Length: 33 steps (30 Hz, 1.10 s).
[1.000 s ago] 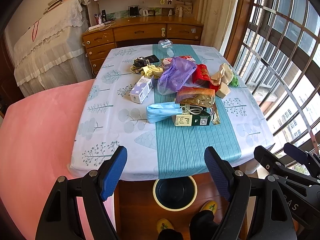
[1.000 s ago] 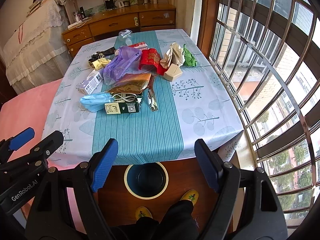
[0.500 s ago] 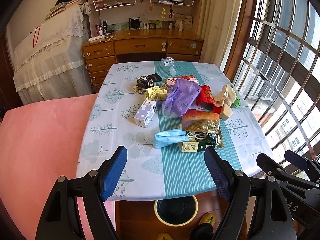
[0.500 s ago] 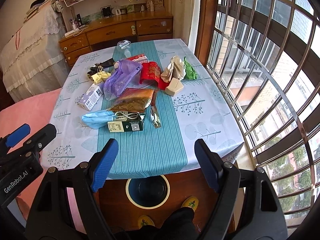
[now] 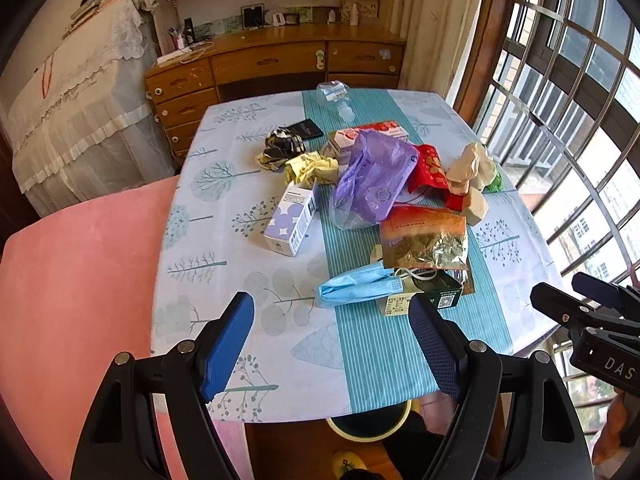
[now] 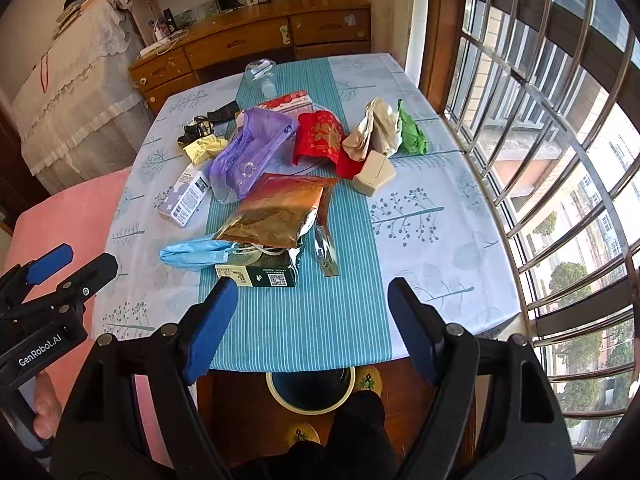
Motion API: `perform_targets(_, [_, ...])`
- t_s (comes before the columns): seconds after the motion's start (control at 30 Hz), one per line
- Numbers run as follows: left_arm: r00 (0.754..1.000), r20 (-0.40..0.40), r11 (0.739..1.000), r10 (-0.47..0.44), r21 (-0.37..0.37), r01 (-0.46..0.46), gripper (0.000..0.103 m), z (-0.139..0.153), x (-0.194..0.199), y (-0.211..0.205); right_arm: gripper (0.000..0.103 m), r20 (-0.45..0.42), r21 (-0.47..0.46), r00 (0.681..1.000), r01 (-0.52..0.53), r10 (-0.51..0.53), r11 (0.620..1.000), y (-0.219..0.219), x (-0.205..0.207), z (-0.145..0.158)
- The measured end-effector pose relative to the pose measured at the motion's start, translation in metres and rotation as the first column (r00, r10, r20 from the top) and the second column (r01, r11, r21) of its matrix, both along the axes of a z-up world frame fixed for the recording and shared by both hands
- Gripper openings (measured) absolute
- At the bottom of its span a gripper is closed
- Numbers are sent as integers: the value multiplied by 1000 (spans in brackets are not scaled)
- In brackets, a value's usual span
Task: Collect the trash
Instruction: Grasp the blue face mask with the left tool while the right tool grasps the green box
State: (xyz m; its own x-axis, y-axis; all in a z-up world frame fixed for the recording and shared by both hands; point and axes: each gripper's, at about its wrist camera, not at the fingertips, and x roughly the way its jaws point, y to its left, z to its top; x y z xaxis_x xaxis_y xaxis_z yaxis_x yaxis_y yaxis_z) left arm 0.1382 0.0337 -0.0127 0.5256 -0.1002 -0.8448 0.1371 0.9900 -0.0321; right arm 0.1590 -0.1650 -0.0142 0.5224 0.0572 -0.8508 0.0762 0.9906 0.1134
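Note:
Trash lies heaped on the table (image 5: 200, 240): a blue face mask (image 5: 356, 286) (image 6: 196, 254), a dark green box (image 6: 260, 274), a brown snack bag (image 5: 426, 236) (image 6: 276, 212), a purple plastic bag (image 5: 372, 180) (image 6: 248, 156), a white-purple carton (image 5: 294, 218), a red packet (image 6: 320, 140), crumpled paper (image 6: 374, 130), a green wrapper (image 6: 412, 134). A bin (image 6: 310, 390) stands on the floor under the near table edge. My left gripper (image 5: 332, 344) is open and empty above the near edge. My right gripper (image 6: 312, 326) is open and empty beside it.
A pink chair or cushion (image 5: 72, 280) is left of the table. Barred windows (image 6: 540, 120) run along the right. A wooden desk (image 5: 280, 60) stands behind the table. A clear bottle (image 5: 334, 94) lies at the far table end. The person's feet show beside the bin.
Both grippers have moved forward over the near table edge, closer to the trash. Their jaws have stayed open.

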Motion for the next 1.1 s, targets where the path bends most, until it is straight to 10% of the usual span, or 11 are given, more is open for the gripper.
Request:
perform_targets(0.63, [931, -230, 938, -282, 140, 318, 81, -110, 77, -33, 68, -265, 452, 962, 186, -68, 872, -5, 75, -131])
perform_targets(0.93, [913, -280, 939, -295, 90, 331, 81, -127, 93, -33, 30, -319, 466, 939, 272, -127, 842, 1, 112, -162])
perform_targets(1.1, [902, -297, 936, -314, 63, 347, 81, -133, 96, -39, 29, -282, 426, 950, 250, -135, 869, -3, 118, -157])
